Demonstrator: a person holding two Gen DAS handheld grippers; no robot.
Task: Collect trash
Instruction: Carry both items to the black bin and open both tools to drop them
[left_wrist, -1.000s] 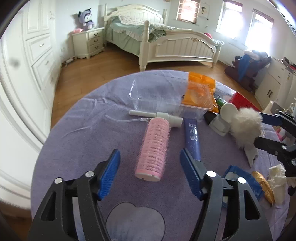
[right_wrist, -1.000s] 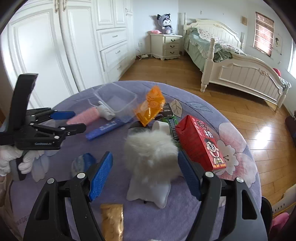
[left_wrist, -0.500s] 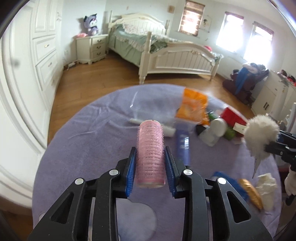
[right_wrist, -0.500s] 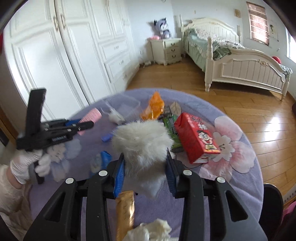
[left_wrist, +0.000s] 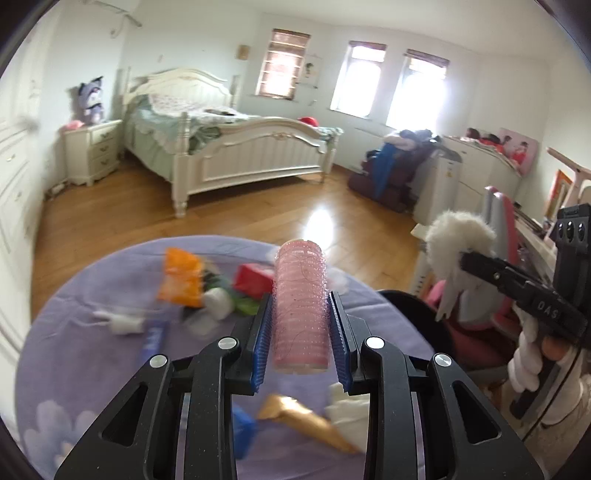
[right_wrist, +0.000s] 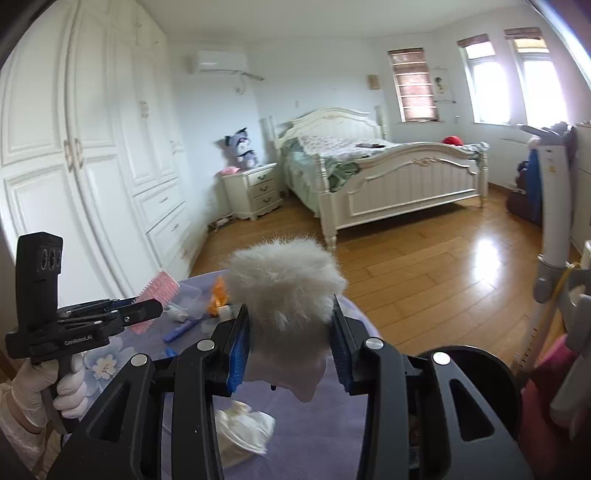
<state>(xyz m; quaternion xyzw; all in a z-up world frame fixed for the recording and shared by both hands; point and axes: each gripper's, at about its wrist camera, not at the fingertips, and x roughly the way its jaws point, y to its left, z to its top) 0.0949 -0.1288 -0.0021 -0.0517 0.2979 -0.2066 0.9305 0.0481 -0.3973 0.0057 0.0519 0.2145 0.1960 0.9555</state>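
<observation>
My left gripper (left_wrist: 300, 325) is shut on a pink hair roller (left_wrist: 301, 306), lifted above the purple table (left_wrist: 92, 332). The same roller (right_wrist: 157, 301) shows in the right wrist view, in the left gripper (right_wrist: 147, 308) held by a white-gloved hand (right_wrist: 44, 384). My right gripper (right_wrist: 290, 332) is shut on a white fluffy item (right_wrist: 284, 288) with a white fabric end hanging below. In the left wrist view that fluffy item (left_wrist: 456, 240) sits in the right gripper (left_wrist: 465, 260) at the right, above a black bin (left_wrist: 413, 314).
An orange wrapper (left_wrist: 181, 277), red carton (left_wrist: 255, 278), blue tube (left_wrist: 153, 338), gold packet (left_wrist: 314, 424) and crumpled tissue (right_wrist: 243, 428) lie on the table. The black bin (right_wrist: 465, 362) stands at the table's right edge. Bed (right_wrist: 388, 177), wardrobe (right_wrist: 74, 166) and wooden floor lie beyond.
Both grippers closed on their items, then lifted them off the table and swung right toward the black bin. The table items now sit lower and further left in both views.
</observation>
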